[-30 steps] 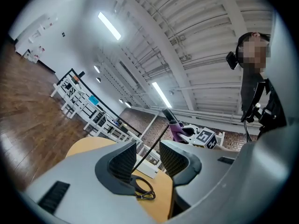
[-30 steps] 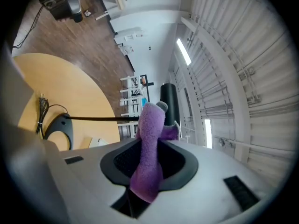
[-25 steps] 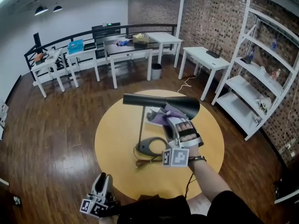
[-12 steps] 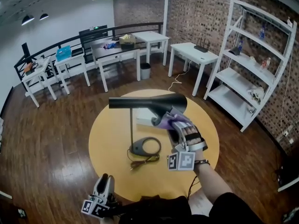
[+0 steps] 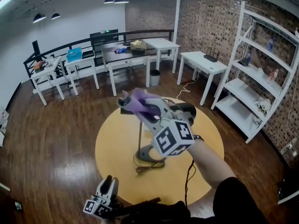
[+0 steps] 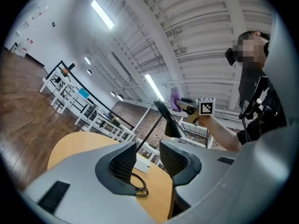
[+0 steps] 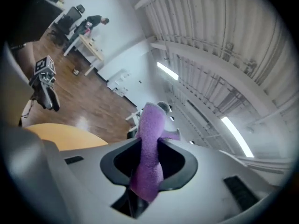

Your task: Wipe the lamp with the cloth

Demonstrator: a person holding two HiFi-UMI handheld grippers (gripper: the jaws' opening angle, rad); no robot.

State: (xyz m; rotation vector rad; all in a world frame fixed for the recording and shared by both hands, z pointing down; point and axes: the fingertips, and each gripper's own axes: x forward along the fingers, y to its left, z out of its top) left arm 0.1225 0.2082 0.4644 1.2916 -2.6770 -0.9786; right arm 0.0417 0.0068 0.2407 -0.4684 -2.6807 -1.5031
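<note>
Right gripper [image 5: 127, 101] rises off the lamp shade [image 5: 188, 110] below it | pinches purple cloth [image 5: 141, 98] for wiping | left gripper [image 5: 108, 185] spread, empty, parked clear.

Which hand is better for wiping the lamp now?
The right. The right gripper pinches the purple cloth between its jaws and is up by the shade of the lamp. The left gripper is empty, jaws apart, down low at the near edge of the table.
</note>
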